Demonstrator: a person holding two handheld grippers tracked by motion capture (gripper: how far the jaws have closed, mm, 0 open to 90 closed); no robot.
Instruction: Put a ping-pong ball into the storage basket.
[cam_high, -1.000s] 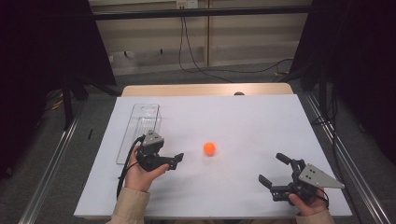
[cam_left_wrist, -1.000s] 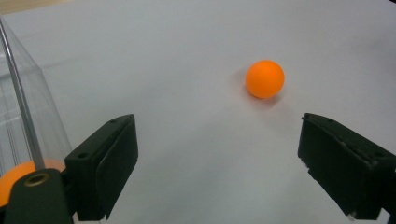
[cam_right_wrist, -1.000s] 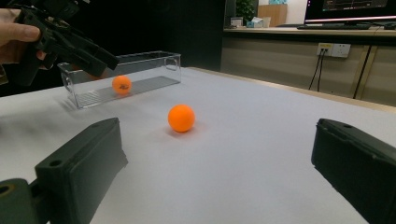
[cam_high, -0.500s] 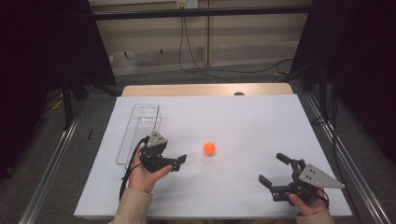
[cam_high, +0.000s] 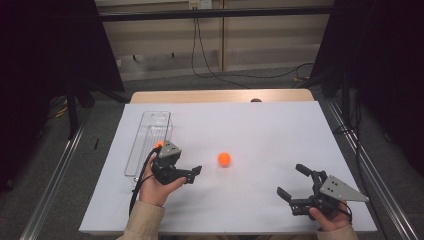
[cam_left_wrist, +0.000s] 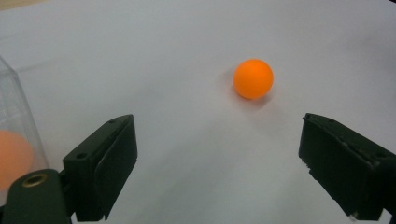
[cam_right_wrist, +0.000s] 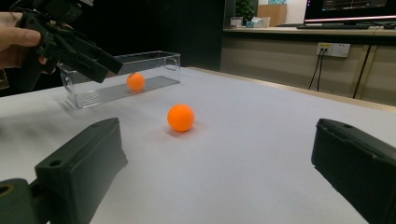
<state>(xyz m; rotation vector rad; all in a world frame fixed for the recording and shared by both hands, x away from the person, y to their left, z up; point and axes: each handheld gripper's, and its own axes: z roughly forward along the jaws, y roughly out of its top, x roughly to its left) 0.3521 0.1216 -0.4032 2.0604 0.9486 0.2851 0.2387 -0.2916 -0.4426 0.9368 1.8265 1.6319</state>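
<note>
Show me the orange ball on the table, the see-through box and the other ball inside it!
Orange ball (cam_high: 224, 159): high view, middle of the ball on the white table.
See-through box (cam_right_wrist: 154, 58): right gripper view, on its clear wall.
Ball in the box (cam_right_wrist: 136, 81): right gripper view, middle of the ball.

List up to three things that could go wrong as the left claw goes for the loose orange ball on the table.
1. The orange ball lies free on the smooth white table; a nudge from one jaw of the open left claw could roll it away.
2. The clear tray sits close beside that claw, so a swing might knock it.
3. The ball in the tray could be jolted.
</note>
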